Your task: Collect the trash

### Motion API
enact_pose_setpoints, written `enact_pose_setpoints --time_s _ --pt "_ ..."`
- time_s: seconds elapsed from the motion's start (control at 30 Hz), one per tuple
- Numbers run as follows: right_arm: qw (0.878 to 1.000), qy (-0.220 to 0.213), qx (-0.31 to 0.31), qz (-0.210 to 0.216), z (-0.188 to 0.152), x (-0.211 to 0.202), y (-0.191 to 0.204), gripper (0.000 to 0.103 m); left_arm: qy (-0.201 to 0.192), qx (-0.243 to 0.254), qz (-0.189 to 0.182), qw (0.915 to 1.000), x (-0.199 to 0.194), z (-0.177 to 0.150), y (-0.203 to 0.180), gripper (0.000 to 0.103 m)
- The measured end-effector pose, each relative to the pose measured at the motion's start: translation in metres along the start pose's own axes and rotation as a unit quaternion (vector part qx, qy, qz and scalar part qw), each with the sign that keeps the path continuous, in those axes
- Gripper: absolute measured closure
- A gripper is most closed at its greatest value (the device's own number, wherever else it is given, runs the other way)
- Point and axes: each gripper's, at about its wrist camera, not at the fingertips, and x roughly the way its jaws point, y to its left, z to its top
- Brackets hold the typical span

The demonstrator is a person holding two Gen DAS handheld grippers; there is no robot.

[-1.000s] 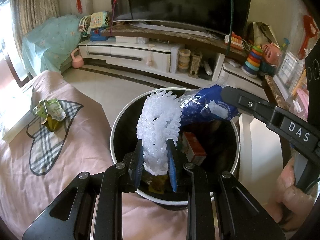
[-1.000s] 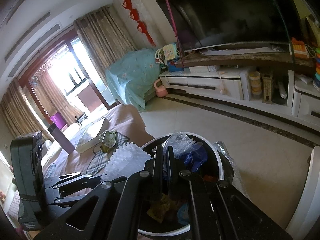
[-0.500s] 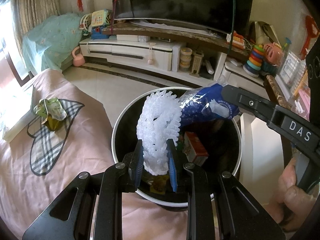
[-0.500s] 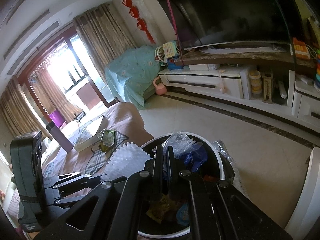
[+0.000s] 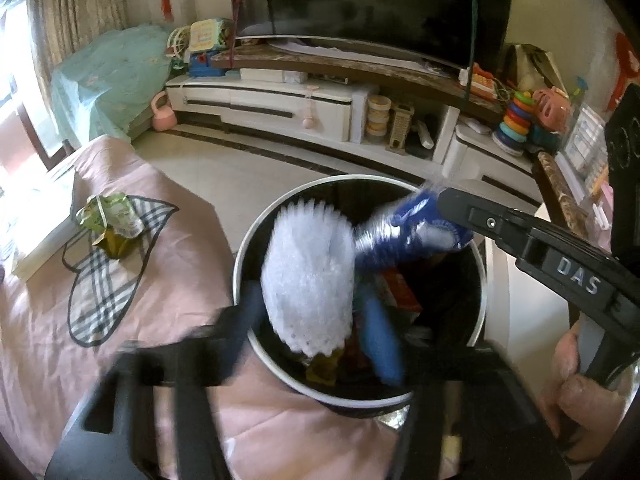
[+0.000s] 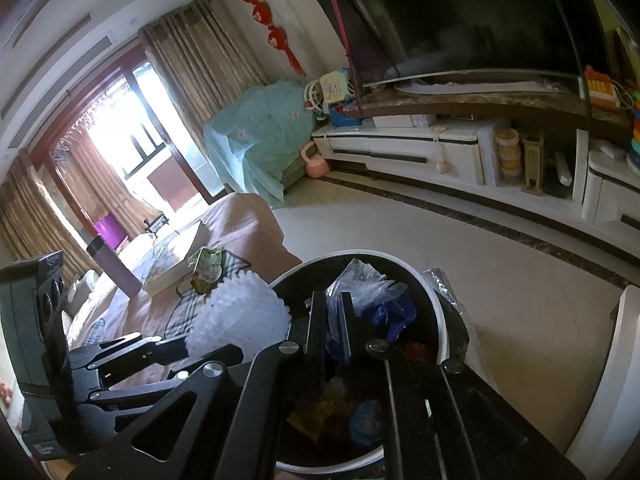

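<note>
A white foam fruit net (image 5: 310, 280) hangs over the round white-rimmed trash bin (image 5: 240, 264). My left gripper (image 5: 316, 324) is motion-blurred with its blue fingers (image 5: 380, 336) spread apart either side of the net. My right gripper (image 6: 332, 320) is shut on a blue plastic wrapper (image 6: 380, 304), seen from the left wrist too (image 5: 416, 232), held over the bin (image 6: 436, 304). The bin holds several wrappers and a red carton (image 5: 402, 292). A crumpled green wrapper (image 5: 110, 220) lies on the pink blanket (image 5: 180, 280) to the left.
A TV stand (image 5: 320, 100) with toys runs along the far wall across a pale floor. A book (image 6: 176, 256) and purple bottle (image 6: 112, 268) lie on the blanket. A white chair edge (image 6: 608, 380) stands right of the bin.
My left gripper's fingers have spread wide from the foam net, which now sits lower over the bin. The right gripper still holds the blue wrapper in place.
</note>
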Motion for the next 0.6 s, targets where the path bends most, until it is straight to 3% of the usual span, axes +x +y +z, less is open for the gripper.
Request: enact_pose_setpoints --time_s 0.03,0.1,0.23,0.3,0.4,0.6 --pt "1.000 0.000 0.001 -0.004 0.000 0.000 0.000 0.084 -0.006 -0.003 0.004 1.0000 -0.003 -0.001 0.001 0.026" --pt "1.000 -0.005 0.007 -0.002 -0.001 -0.003 0.000 0.057 -0.011 -0.008 0.008 0.9999 -0.008 -0.002 0.005 0.022" --pt "1.000 -0.016 0.013 0.004 -0.002 -0.012 0.003 0.039 -0.012 -0.020 0.015 0.9996 -0.015 -0.006 0.012 0.020" --pt "1.000 -0.021 0.015 0.009 -0.003 -0.017 0.006 0.019 -0.015 -0.027 0.016 0.9994 -0.020 -0.011 0.016 0.019" --pt "0.999 -0.031 0.014 0.011 -0.007 -0.028 0.011 0.006 -0.024 -0.039 0.015 0.9988 -0.031 -0.020 0.021 0.019" --pt "0.999 -0.041 0.016 0.009 -0.021 -0.048 0.027 0.001 -0.047 -0.073 0.008 0.9962 -0.064 -0.053 0.034 0.015"
